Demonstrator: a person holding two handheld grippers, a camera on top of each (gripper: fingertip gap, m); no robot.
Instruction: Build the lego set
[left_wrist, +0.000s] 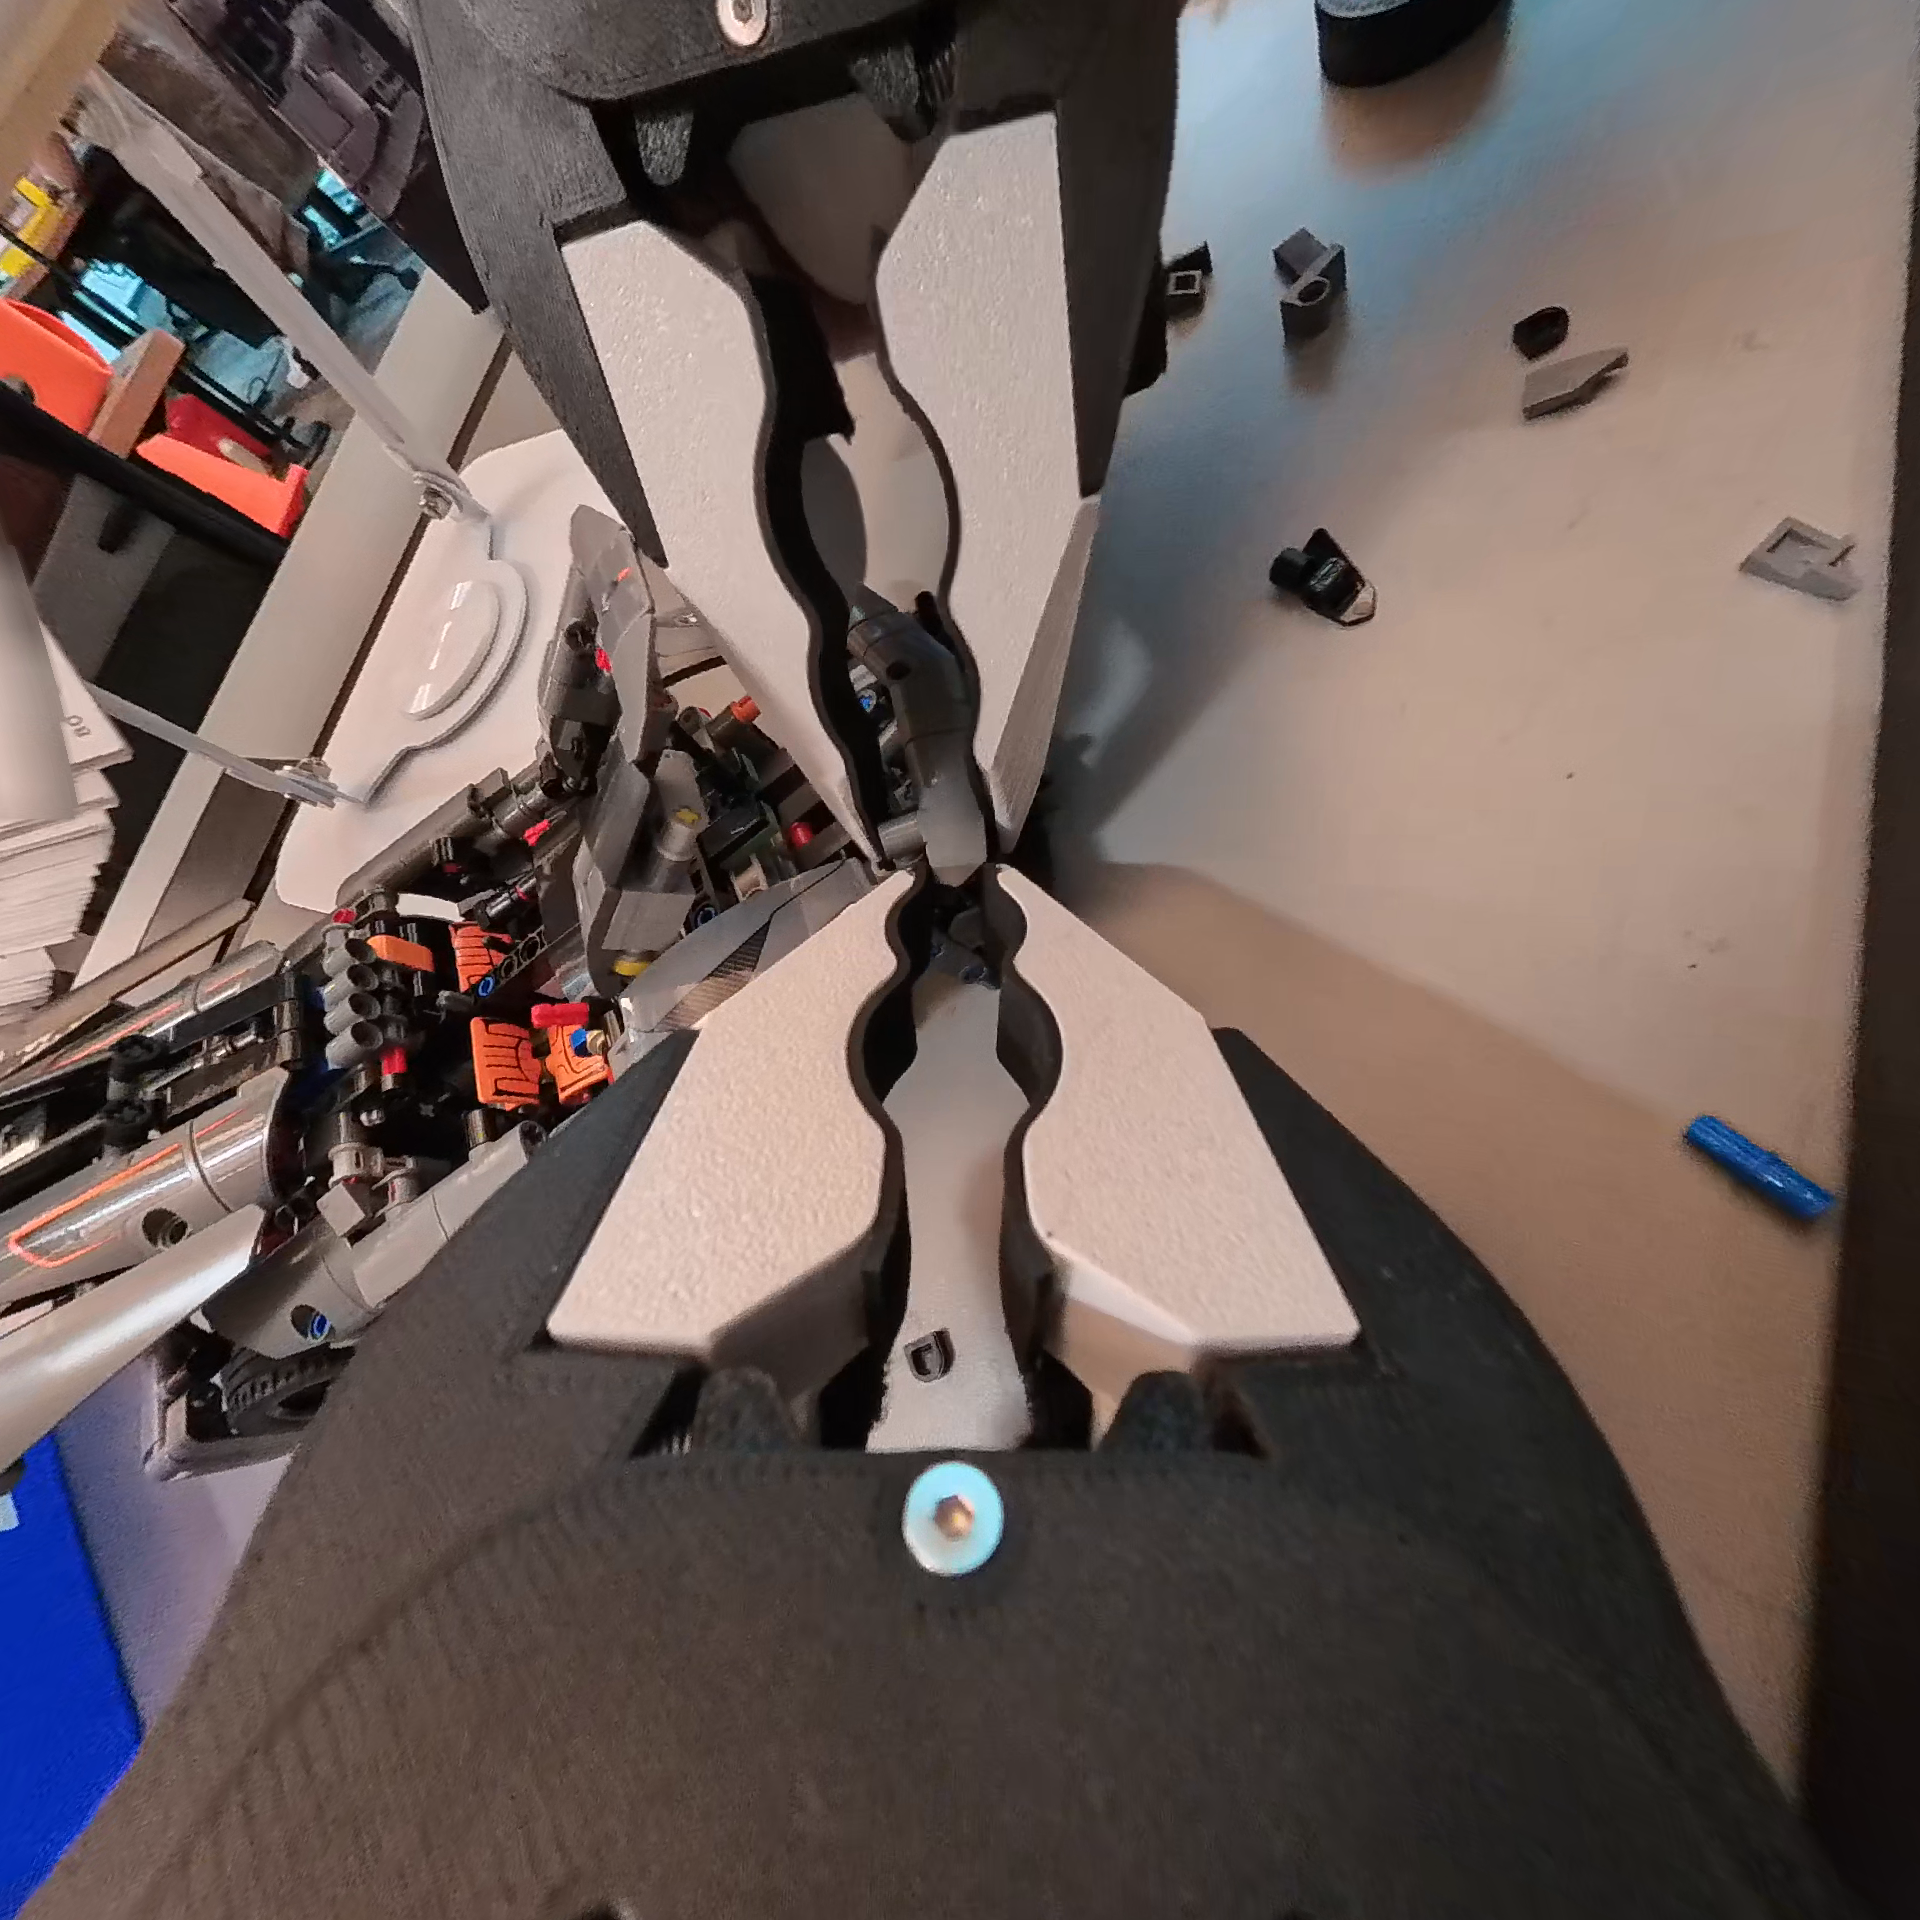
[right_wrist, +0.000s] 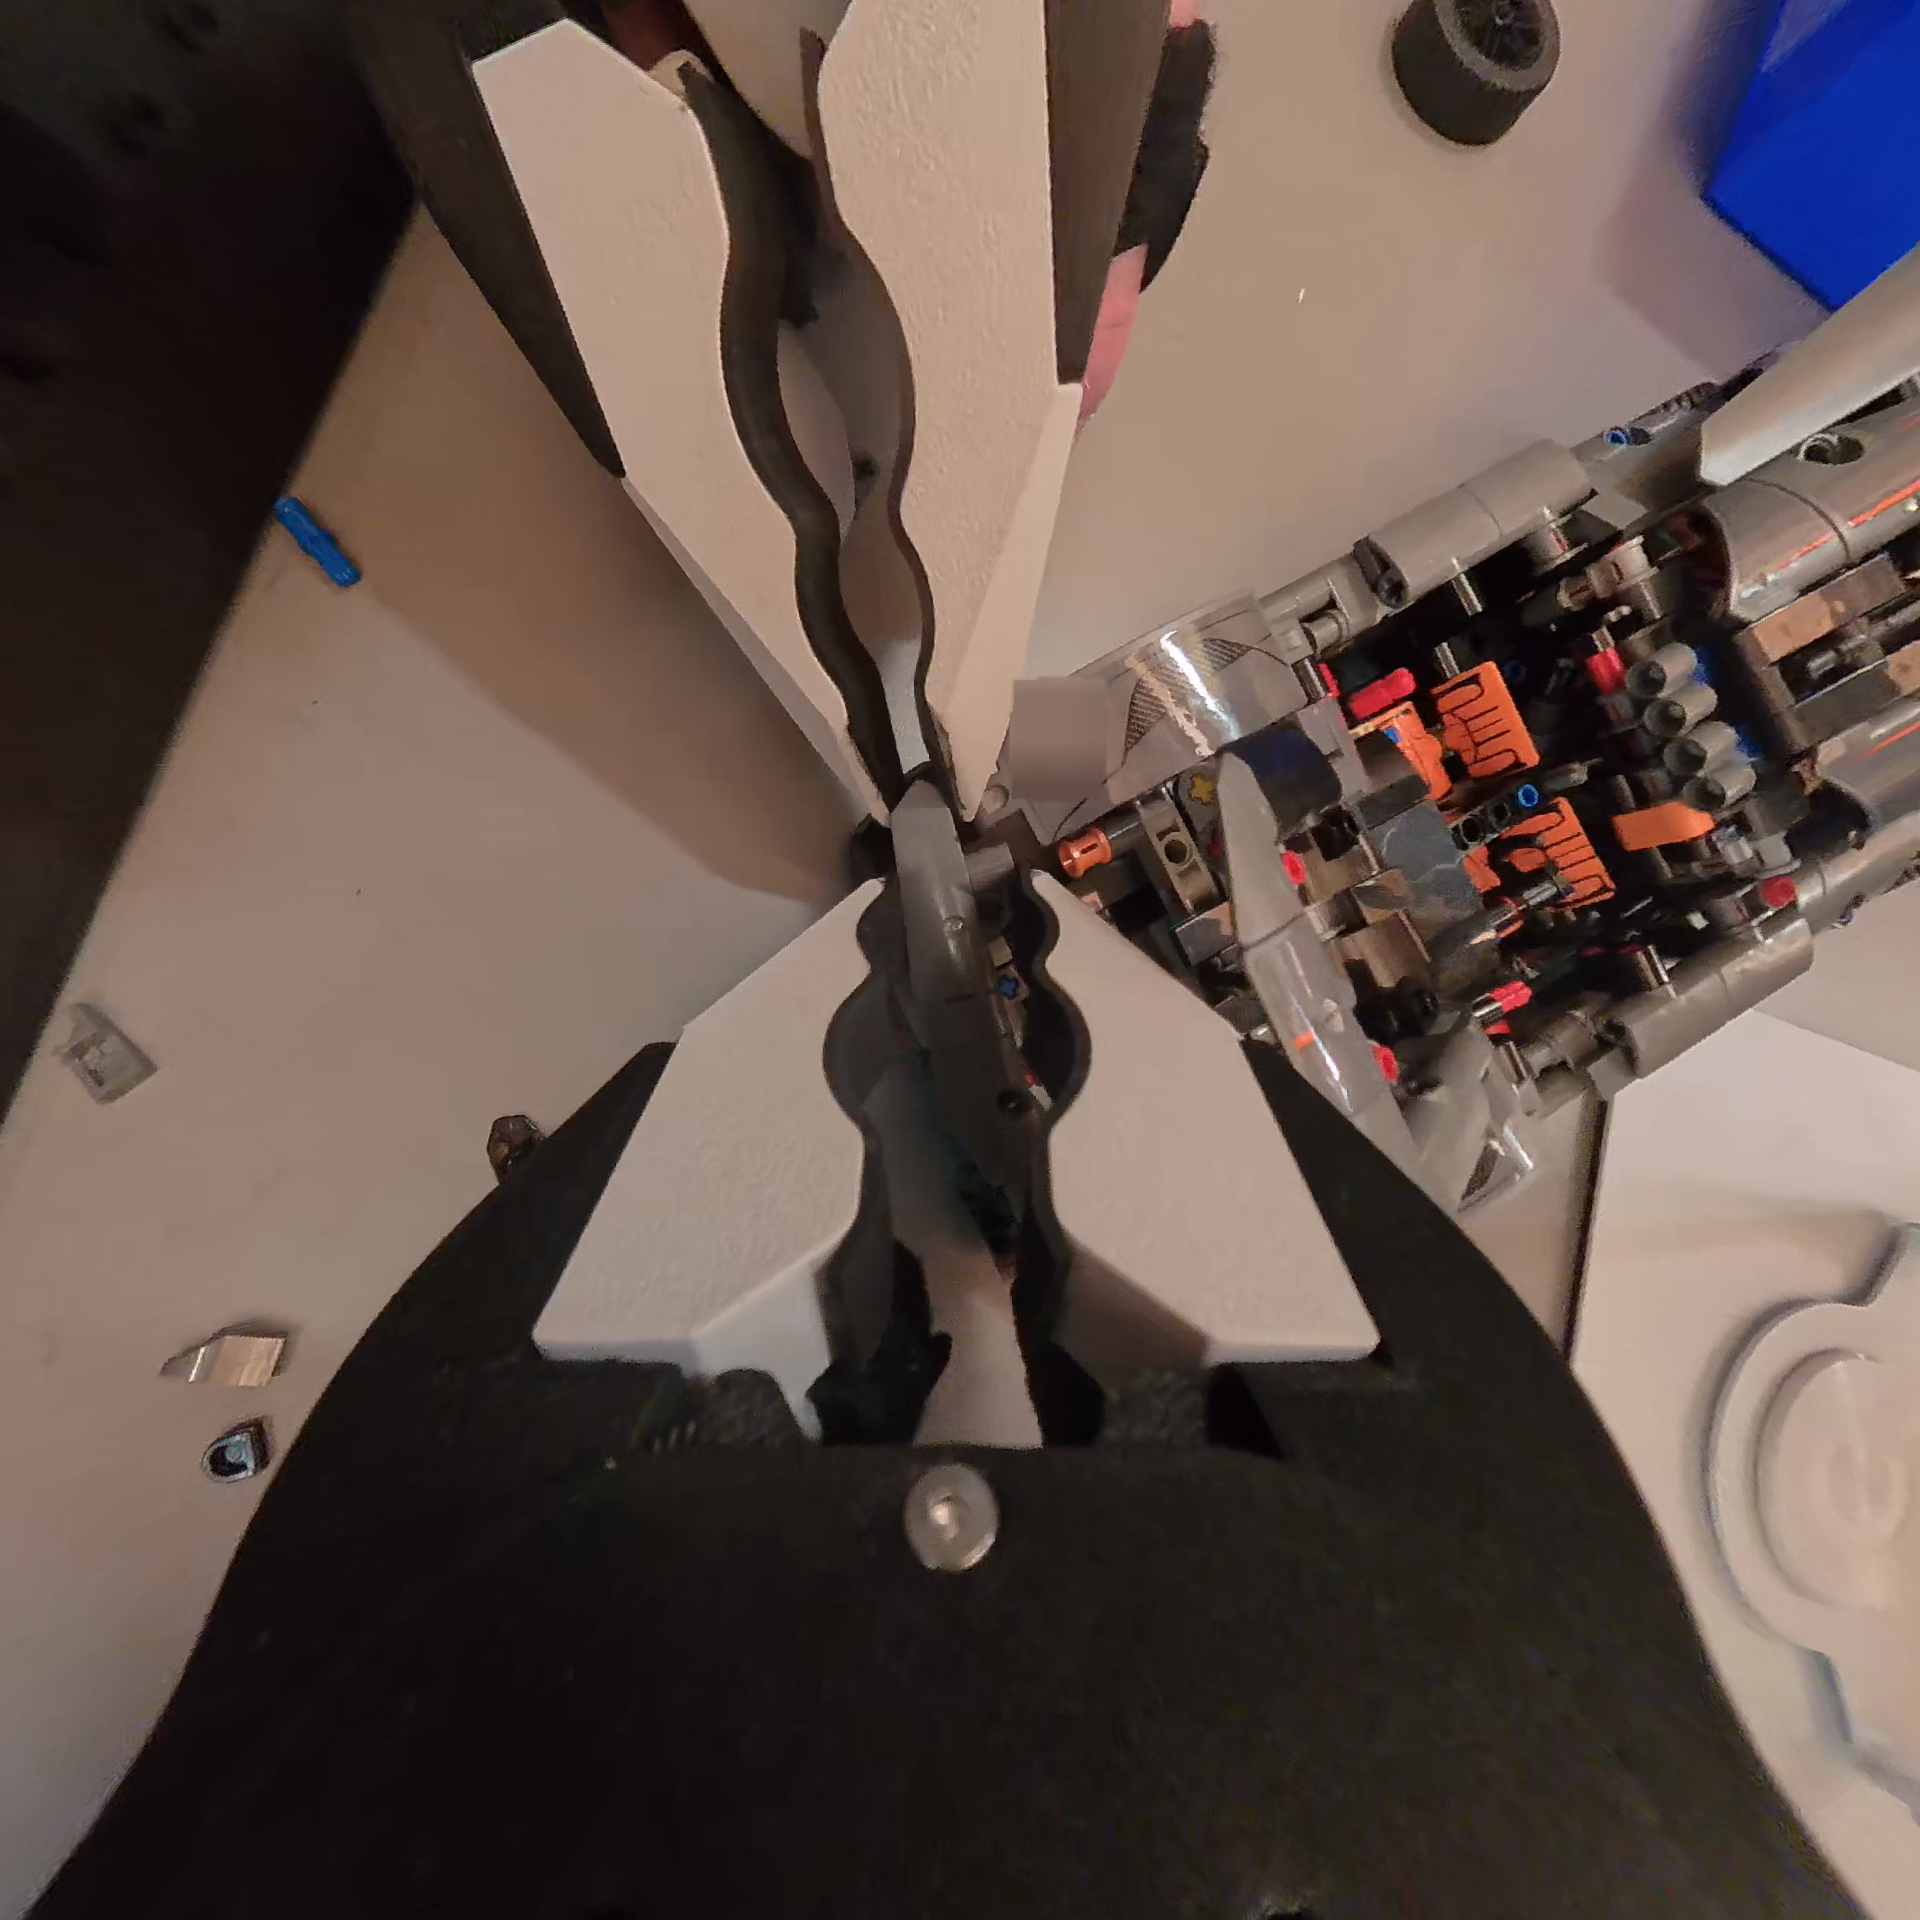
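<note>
The grey, black and orange Lego car model (left_wrist: 436, 1039) lies on the white table (left_wrist: 1455, 831); it also shows in the right wrist view (right_wrist: 1507, 810). A curved grey panel piece (right_wrist: 940, 894) sticks out at the model's near end. My right gripper (right_wrist: 961, 881) is shut on this panel, which runs between its fingers. My left gripper (left_wrist: 948, 883) meets it tip to tip from the other side and is shut on the panel's end (left_wrist: 940, 769). The left gripper shows at the top of the right wrist view (right_wrist: 925, 805), and the right gripper at the top of the left wrist view (left_wrist: 940, 847).
Loose parts lie on the table: a blue pin (left_wrist: 1756, 1169), black pieces (left_wrist: 1320, 577), a dark grey block (left_wrist: 1311, 281), and flat grey pieces (left_wrist: 1569, 379). A black tyre (right_wrist: 1475, 62) and a blue bin (right_wrist: 1818, 135) sit beyond. A white moulded plate (right_wrist: 1818, 1455) lies beside the model. My left and right fingertips are right by each other.
</note>
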